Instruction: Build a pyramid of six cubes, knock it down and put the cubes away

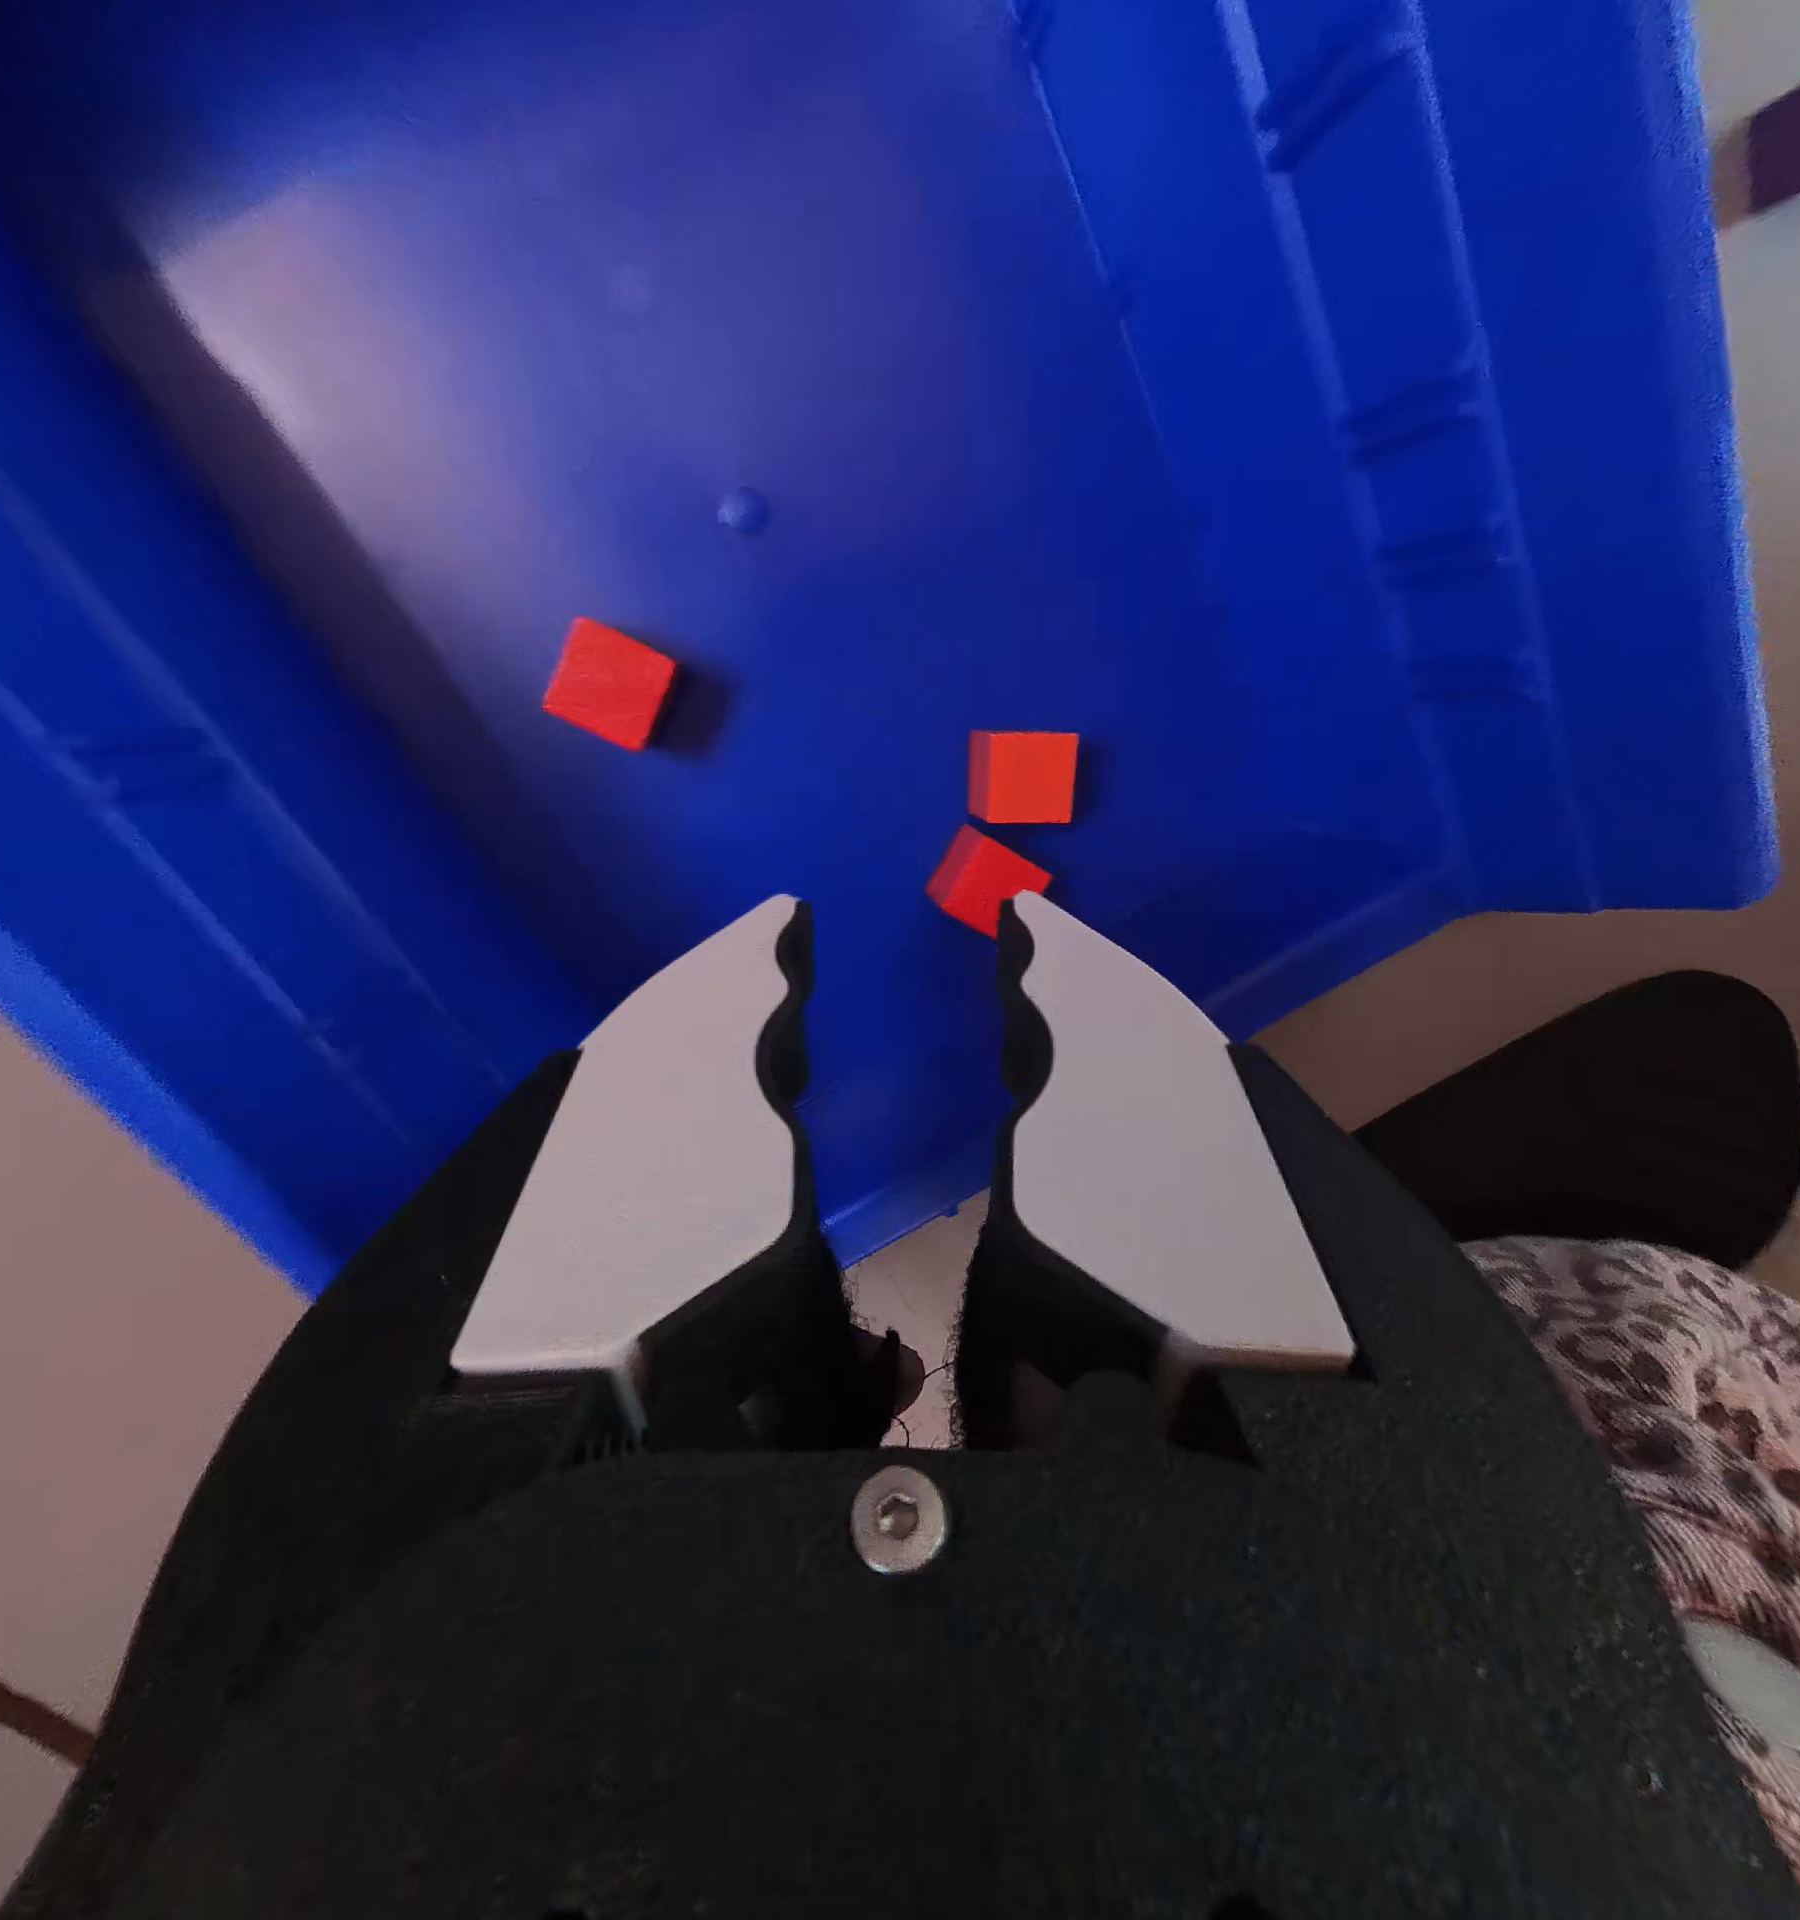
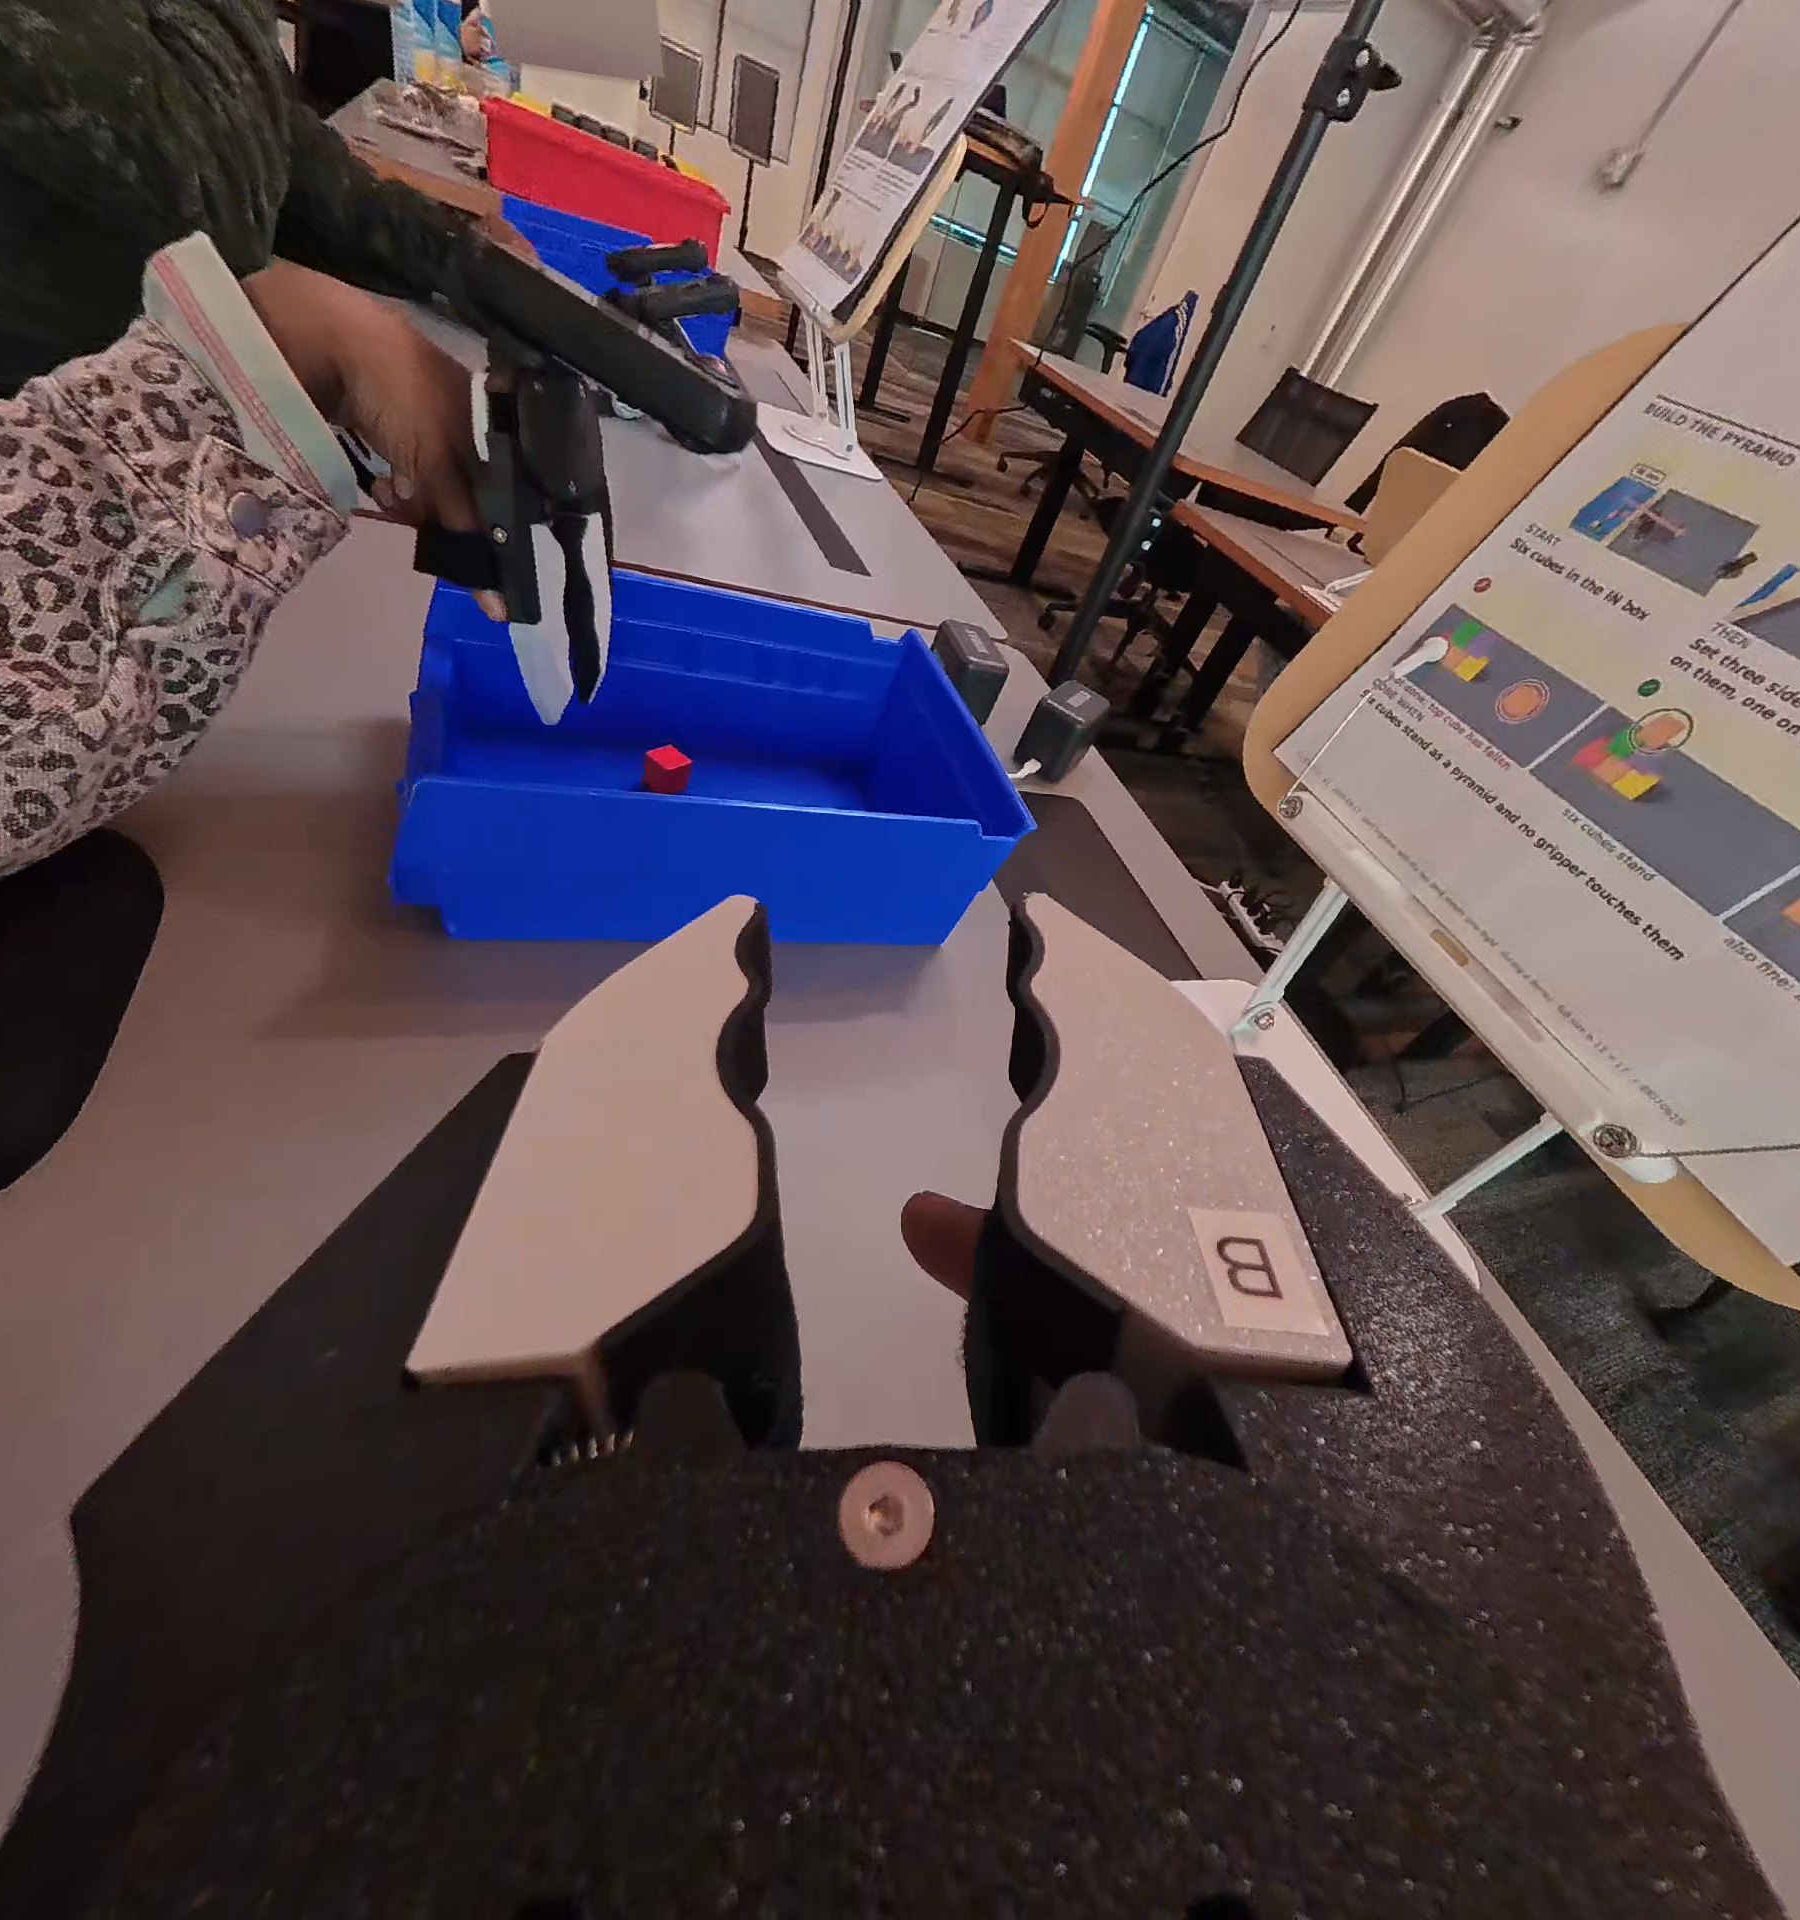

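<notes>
Both grippers' jaws gape empty; left gripper (image 1: 901, 914) hovers over blue bin (image 1: 1291, 520), red cubes (image 1: 1023, 775) at one o'clock, likely dropped.

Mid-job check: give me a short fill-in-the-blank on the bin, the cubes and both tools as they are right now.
1. The left wrist view shows ___ small red wooden cubes on the floor of the blue plastic bin.
2. The left tool hangs above the bin with its fingers ___ and nothing between them.
3. The right tool is over the grey ___, outside the bin.

Missing words: three; open; table
</notes>
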`<move>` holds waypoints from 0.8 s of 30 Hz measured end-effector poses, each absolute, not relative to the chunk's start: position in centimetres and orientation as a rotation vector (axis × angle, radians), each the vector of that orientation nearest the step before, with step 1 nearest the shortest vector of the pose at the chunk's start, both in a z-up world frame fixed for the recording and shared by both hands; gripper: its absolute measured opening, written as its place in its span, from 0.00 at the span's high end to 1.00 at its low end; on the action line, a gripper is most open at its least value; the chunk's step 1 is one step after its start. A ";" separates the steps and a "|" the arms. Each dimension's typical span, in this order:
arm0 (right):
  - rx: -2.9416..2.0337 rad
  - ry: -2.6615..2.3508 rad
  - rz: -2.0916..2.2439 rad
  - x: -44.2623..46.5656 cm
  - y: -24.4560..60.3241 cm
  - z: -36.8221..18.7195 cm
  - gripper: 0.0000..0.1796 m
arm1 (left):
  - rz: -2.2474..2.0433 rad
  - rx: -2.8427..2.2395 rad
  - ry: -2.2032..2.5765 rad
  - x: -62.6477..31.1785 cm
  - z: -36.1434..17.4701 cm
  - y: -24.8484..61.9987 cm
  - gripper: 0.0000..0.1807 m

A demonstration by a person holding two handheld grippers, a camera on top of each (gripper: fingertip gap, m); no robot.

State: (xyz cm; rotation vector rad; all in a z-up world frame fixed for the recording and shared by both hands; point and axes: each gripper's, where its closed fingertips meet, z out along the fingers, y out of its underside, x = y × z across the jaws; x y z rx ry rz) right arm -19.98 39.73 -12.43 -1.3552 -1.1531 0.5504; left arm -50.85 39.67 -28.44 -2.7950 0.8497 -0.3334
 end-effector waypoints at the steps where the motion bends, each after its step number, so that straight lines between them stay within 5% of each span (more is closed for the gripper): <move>1: -1.351 -1.161 0.553 -20.2 39.6 -12.4 0.76 | -0.373 -2.806 0.888 -50.3 -28.8 39.4 0.82; 7: -1.352 -1.204 0.542 -20.8 39.2 -12.8 0.76 | -0.558 -2.826 1.183 -46.3 -31.4 38.8 0.81; 13: -1.338 -1.198 0.544 -20.5 39.1 -12.5 0.76 | -0.630 -2.950 1.194 -45.7 -32.7 38.4 0.93; 24: -1.314 -1.197 0.540 -20.4 38.8 -12.1 0.77 | -0.302 -2.848 0.948 -50.7 -29.0 38.8 0.80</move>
